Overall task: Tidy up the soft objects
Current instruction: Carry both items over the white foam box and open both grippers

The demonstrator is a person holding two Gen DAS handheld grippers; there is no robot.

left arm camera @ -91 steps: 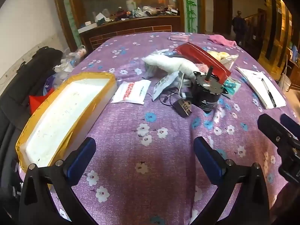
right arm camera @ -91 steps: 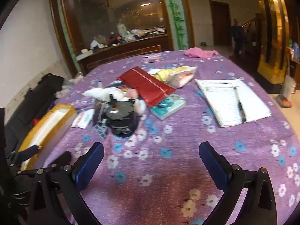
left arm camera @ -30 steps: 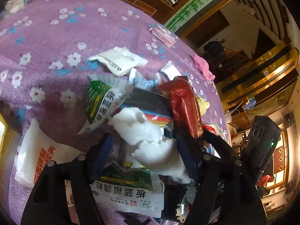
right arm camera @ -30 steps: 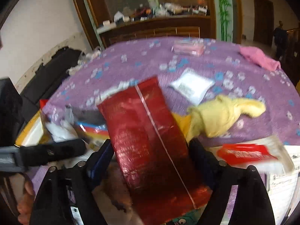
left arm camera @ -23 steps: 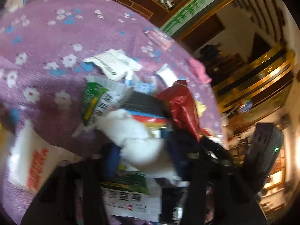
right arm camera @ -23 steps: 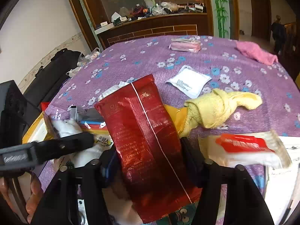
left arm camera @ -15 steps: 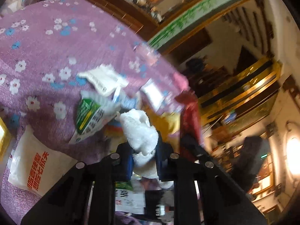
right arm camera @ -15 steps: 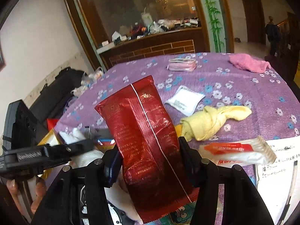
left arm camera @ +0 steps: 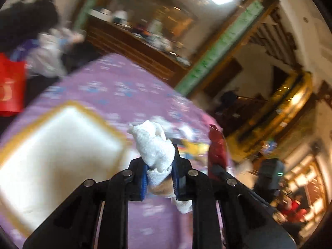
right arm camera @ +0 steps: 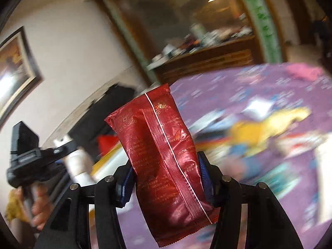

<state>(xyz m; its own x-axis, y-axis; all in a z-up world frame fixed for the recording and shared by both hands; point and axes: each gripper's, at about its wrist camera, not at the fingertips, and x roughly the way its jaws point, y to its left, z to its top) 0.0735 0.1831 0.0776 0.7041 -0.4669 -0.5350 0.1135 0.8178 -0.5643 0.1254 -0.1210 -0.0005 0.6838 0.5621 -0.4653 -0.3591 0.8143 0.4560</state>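
Left claw (left arm camera: 159,175) was clamped narrow on a white towel (left arm camera: 154,147), lifted clear of the tabletop (left arm camera: 116,91) for carrying. The yellow-rimmed white foam box (left arm camera: 56,151), frame left, just beyond, looked like the drop spot. Right claw (right arm camera: 166,178) pinched a red foil snack pouch (right arm camera: 161,157) at mid-body, so it stood upright, centre frame. Yellow cloth (right arm camera: 263,128) lay farther back, right.

Purple floral table (left arm camera: 116,87) w/ white foam box (left arm camera: 56,157), yellow cloth (right arm camera: 267,128).
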